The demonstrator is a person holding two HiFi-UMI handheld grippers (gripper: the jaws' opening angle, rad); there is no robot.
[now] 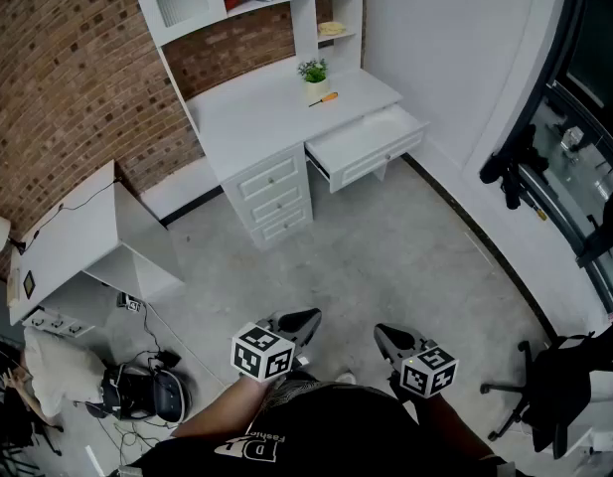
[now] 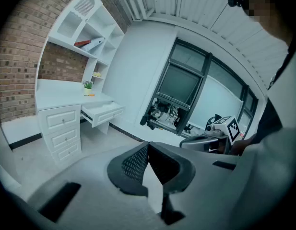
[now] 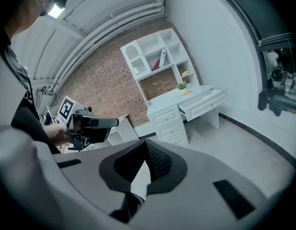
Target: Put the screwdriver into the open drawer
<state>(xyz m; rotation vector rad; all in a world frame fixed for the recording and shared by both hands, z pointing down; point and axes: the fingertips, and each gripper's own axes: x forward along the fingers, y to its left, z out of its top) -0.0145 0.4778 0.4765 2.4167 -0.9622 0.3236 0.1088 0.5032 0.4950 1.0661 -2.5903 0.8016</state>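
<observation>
Head view: desk (image 1: pixel 248 117) against a brick wall (image 1: pixel 58 78), far from the person; screwdriver (image 1: pixel 323 98), orange-handled, lying on the desk top just beside a plant (image 1: pixel 313 71), towards the right end; drawer (image 1: pixel 366 145) under that end, pulled open; left gripper (image 1: pixel 302 319) and right gripper (image 1: pixel 383 335) held low in front of the body, over the floor (image 1: pixel 385 256), well apart from the desk.

Left gripper view: jaws together, tips touching, clamped on nothing; desk, drawer and screwdriver small at the far left, screwdriver on the top above the drawer; right gripper alongside at the right.

Right gripper view: jaws together at the tips, clamped on nothing; desk with open drawer distant, right of centre; screwdriver a tiny orange speck on the top; left gripper at the left.
</observation>
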